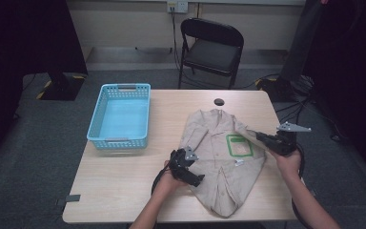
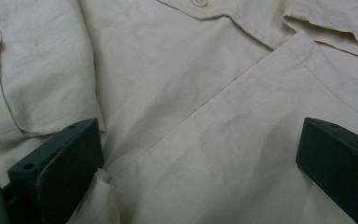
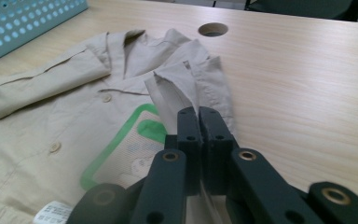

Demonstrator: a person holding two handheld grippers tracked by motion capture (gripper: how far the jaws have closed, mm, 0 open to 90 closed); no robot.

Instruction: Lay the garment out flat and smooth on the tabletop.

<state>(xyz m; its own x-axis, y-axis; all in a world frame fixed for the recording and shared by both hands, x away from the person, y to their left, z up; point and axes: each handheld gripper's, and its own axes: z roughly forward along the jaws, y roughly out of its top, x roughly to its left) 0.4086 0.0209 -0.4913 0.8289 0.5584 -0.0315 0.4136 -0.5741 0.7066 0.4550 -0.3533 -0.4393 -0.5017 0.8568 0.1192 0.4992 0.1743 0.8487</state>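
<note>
The right gripper [image 3: 199, 116], at the shirt's [image 1: 219, 167] three o'clock, is pinching its sleeve [image 3: 175, 91]; the left gripper [image 2: 196, 154], at eight o'clock, is resting spread on it.

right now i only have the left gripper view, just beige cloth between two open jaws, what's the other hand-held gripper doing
Observer: The right hand-held gripper is shut on the shirt's sleeve and holds it lifted over the green pocket patch.
Operator: is the left one gripping anything
Observer: No. The left hand-held gripper sits on the shirt with its jaws apart, near the shirt's left edge in the high view.
Operator: anything else on the table
Observer: A light blue basket stands at the table's left side, apart from the shirt.
</note>
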